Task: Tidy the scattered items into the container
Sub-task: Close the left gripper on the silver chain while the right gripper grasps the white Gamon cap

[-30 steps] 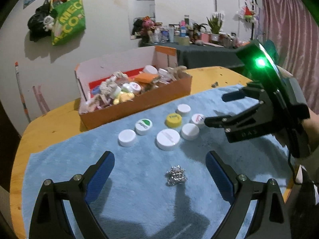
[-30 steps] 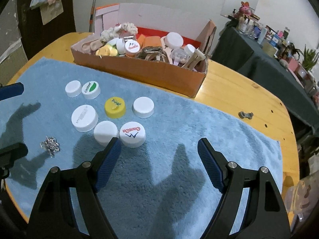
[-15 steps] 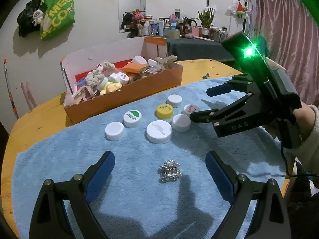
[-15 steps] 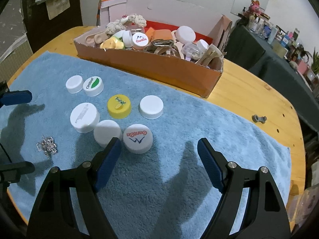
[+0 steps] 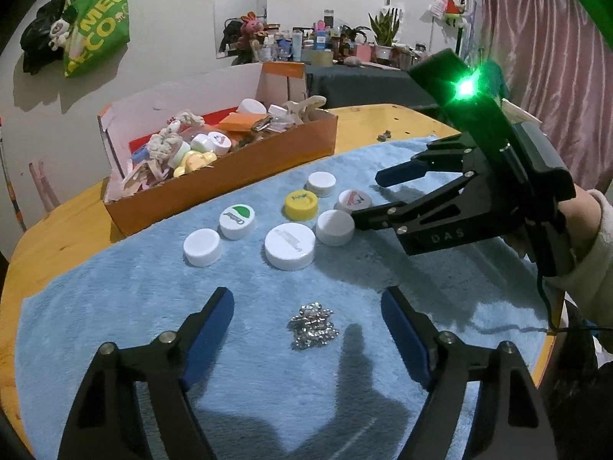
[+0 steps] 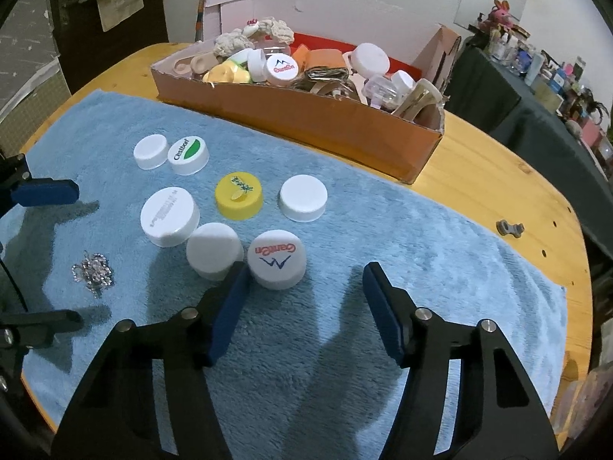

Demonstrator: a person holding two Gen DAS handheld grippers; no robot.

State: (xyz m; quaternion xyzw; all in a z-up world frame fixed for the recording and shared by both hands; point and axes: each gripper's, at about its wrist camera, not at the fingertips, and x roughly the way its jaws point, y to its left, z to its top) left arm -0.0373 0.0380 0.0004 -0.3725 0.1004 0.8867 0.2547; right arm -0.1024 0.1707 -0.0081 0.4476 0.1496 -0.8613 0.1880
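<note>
Several bottle caps lie on a blue towel (image 6: 345, 237): a GamEn cap (image 6: 276, 259), a plain white cap (image 6: 214, 250), a large white cap (image 6: 169, 216), a yellow cap (image 6: 239, 195) and others. A silver chain clump (image 5: 313, 325) lies nearer. My right gripper (image 6: 306, 280) is open, its left finger between the GamEn cap and the plain white cap; it also shows in the left wrist view (image 5: 369, 195). My left gripper (image 5: 308, 320) is open around the chain, just above the towel. The orange cardboard box (image 6: 306, 122) behind is full of small items.
The towel covers a round wooden table (image 6: 498, 176). A small metal piece (image 6: 509, 228) lies on bare wood at the right. A dark cluttered side table (image 5: 345, 76) stands behind. A green bag (image 5: 95, 27) hangs on the wall.
My right gripper has moved forward and down towards the GamEn cap, now straddling it. My left gripper has moved closer to the chain. Both stay open.
</note>
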